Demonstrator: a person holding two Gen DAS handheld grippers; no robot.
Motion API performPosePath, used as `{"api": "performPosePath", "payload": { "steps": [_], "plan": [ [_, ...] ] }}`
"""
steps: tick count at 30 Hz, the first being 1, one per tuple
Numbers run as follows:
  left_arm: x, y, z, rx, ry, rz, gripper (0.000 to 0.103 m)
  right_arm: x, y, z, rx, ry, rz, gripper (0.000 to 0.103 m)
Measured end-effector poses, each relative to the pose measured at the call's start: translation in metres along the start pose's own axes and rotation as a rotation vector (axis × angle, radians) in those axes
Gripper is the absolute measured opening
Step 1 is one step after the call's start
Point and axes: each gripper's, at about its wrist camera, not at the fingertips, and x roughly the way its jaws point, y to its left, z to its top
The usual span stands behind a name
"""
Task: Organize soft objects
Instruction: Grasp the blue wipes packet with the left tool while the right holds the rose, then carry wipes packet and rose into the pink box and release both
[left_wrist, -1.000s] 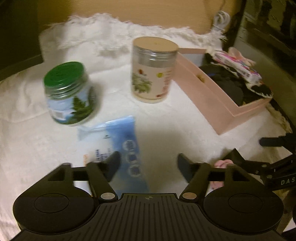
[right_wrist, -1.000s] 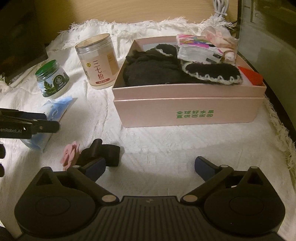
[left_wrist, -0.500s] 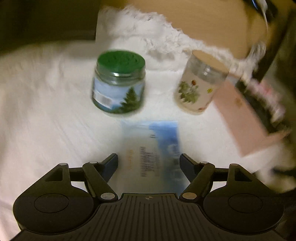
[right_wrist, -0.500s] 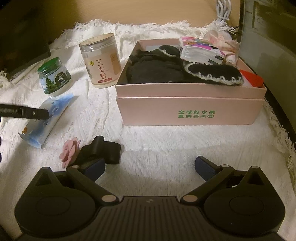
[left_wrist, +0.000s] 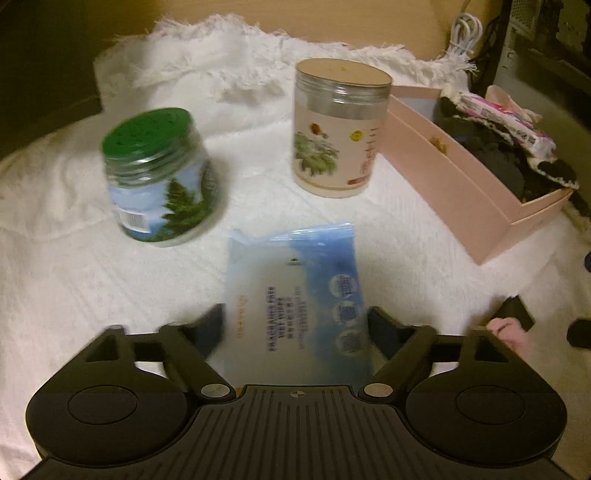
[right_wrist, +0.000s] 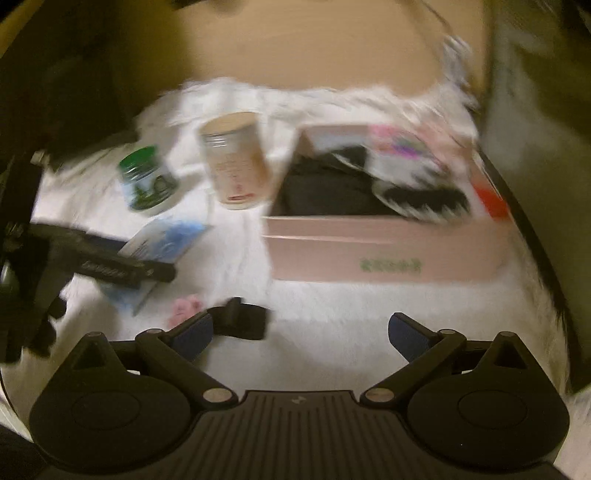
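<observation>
A blue and white wet wipes pack (left_wrist: 295, 280) lies flat on the white cloth. My left gripper (left_wrist: 295, 325) straddles its near end, jaws opening, one finger on each side and not pressing it. The same pack (right_wrist: 166, 236) shows left of centre in the blurred right wrist view. The pink box (left_wrist: 461, 192) at the right holds black knitted items and a colourful packet. My right gripper (right_wrist: 299, 332) hangs open over bare cloth in front of the box (right_wrist: 388, 251), nothing between its fingers. A black hair clip (right_wrist: 243, 321) with a pink flower (right_wrist: 184, 306) lies by its left finger.
A green-lidded glass jar (left_wrist: 162, 177) and a tall beige canister (left_wrist: 340, 133) stand behind the wipes. The fringed edge of the white cloth (left_wrist: 229, 74) meets a wooden wall at the back. A white cable (left_wrist: 465, 33) hangs at the back right.
My left gripper shifted so the wipes pack went from beside its left finger to between both fingers. The right gripper rose and pulled back; its view is now blurred.
</observation>
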Motion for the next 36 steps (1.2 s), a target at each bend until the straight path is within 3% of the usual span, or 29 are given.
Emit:
{"api": "performPosePath", "payload": {
  "steps": [2,6,10,15,16,17,20,25,29,32,36],
  "plan": [
    [-0.001,0.003,-0.002,-0.013,0.005,-0.006,0.082,0.004,0.021,0.002,-0.063,0.007,0.004,0.102],
    [-0.008,0.003,-0.008,-0.009,0.013,0.007,0.081,0.037,0.055,0.001,-0.059,0.090,-0.009,0.092],
    [-0.015,0.005,-0.014,-0.045,0.020,0.012,0.081,0.049,0.067,-0.006,-0.037,0.157,0.009,0.091],
    [-0.018,0.008,-0.019,-0.069,0.018,0.012,0.081,0.056,0.078,-0.009,-0.022,0.126,0.005,0.081],
    [-0.019,0.008,-0.019,-0.068,0.016,0.012,0.081,0.059,0.080,-0.009,-0.024,0.110,0.005,0.077],
    [-0.019,0.008,-0.020,-0.067,0.013,0.012,0.081,0.063,0.083,-0.007,-0.039,0.097,0.000,0.060],
    [-0.020,0.008,-0.021,-0.073,-0.003,0.014,0.081,0.068,0.095,-0.005,-0.142,0.076,-0.055,0.036],
    [-0.023,0.007,-0.027,-0.085,-0.041,0.000,0.081,0.054,0.088,0.001,-0.157,0.088,-0.015,0.033],
    [-0.041,0.000,-0.015,-0.112,-0.079,-0.057,0.081,0.030,0.075,0.010,-0.128,0.048,0.007,0.033],
    [-0.063,-0.017,0.021,-0.080,-0.171,-0.109,0.081,-0.008,0.061,0.036,-0.139,-0.067,-0.008,0.033],
    [-0.070,-0.050,0.084,-0.088,-0.250,-0.241,0.081,-0.052,0.022,0.099,-0.100,-0.204,-0.032,0.033]
  ]
}}
